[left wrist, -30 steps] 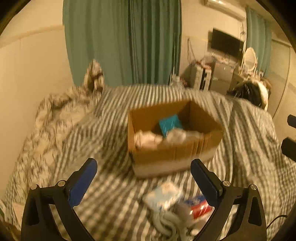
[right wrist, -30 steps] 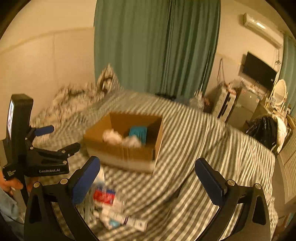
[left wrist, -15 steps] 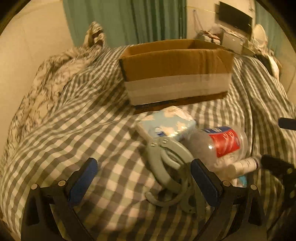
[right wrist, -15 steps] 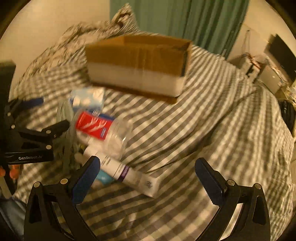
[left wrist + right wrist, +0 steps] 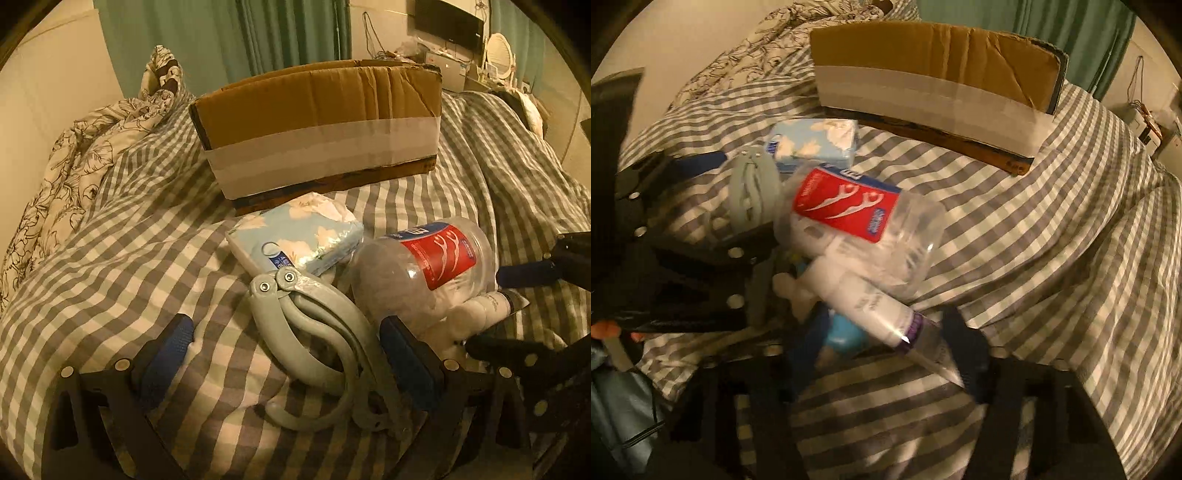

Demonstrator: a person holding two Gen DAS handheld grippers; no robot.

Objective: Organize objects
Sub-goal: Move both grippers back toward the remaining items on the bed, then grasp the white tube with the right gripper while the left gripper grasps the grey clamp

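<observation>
Cardboard box (image 5: 321, 122), open-topped, white tape band round the lower wall; set on the checked bedcover (image 5: 110, 258) just behind the loose pile, presumably as the receiving container, near enough to load without a long carry. Tissue pack (image 5: 295, 236), pale blue, flat, nearest the box wall, perhaps touching it. Clear floss-pick tub (image 5: 432, 269), red label, lying on its side against the tissue pack and resting partly on the items beneath. Grey folding hanger-like clip (image 5: 310, 332), hinged, arms splayed on the cover, lying across the front of the pile. White tube (image 5: 864, 295), purple band near the crimped end, angled out from under the tub. Small teal item (image 5: 846, 336) beneath the tube, too blurred to identify. Left gripper (image 5: 284, 354): low over the grey clip, jaws spread wide to either side of it, right pad just beside its outer arm; nothing held; judged to be lining up a grasp. Right gripper (image 5: 886, 354): low at the tube's crimped end, blue pads either side of it, narrower gap; contact or grip not determinable through blur. Pile not yet transferred to the box.
</observation>
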